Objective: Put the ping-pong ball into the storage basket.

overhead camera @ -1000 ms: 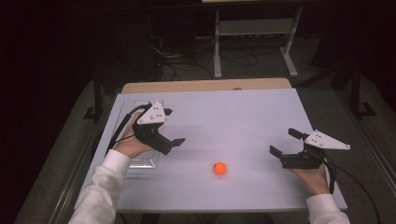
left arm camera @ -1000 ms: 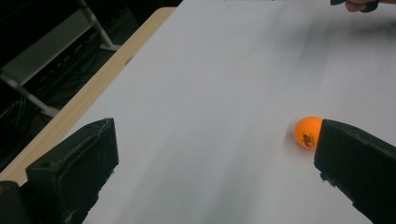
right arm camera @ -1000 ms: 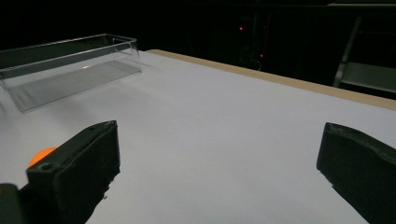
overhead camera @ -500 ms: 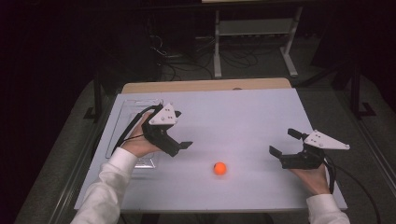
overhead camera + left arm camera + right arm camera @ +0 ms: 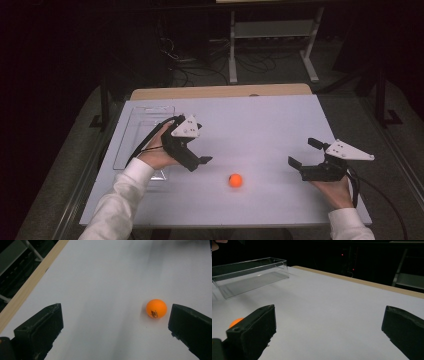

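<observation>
While both tongs stand apart and hold nothing:
Left tongs (image 5: 200, 161): wide open, aimed at the ball.
Ball (image 5: 156, 308): on the table just ahead, nearer one jaw.
Advice: centre the jaws on it, then close gently; it likely rolls.
Right tongs (image 5: 302, 160): open, idle, well apart from the ball.
Clear tray (image 5: 249, 275): beyond the left tongs, apparently empty.

the orange ball (image 5: 156, 308) carries a small dark printed mark on its side, seen in the left gripper view; the characters are too small and blurred to read. no other text, label, brand, number or sign is legible.
</observation>
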The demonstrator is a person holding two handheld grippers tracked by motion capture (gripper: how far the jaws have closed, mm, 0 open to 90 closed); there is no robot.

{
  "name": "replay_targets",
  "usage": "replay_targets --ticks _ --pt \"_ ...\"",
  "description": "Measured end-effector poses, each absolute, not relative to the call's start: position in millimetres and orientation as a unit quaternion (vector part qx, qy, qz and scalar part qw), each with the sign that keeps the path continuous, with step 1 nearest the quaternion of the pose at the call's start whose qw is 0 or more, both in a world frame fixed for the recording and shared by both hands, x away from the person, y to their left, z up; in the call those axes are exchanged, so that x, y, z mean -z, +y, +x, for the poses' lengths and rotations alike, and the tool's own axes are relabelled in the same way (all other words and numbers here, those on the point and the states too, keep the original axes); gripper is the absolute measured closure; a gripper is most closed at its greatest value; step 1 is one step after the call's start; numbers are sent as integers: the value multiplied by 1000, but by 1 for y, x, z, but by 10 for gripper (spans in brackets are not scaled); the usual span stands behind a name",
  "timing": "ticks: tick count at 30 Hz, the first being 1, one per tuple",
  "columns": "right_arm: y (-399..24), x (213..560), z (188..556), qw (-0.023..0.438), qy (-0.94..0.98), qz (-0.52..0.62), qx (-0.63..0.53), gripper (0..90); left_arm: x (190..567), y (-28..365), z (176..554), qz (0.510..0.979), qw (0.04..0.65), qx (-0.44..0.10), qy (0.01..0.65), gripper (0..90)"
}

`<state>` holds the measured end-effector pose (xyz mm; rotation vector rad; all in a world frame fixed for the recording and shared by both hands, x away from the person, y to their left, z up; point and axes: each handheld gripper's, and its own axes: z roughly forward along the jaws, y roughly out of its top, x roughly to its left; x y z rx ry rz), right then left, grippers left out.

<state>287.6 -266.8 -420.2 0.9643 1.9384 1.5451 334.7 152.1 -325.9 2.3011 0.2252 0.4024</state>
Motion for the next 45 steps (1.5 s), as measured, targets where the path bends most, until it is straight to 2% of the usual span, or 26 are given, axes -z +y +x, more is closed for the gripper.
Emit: replay_targets --ticks 45 --pt "-265 420 287 236 712 348 -563 0 349 105 332 938 325 -117 33 0"
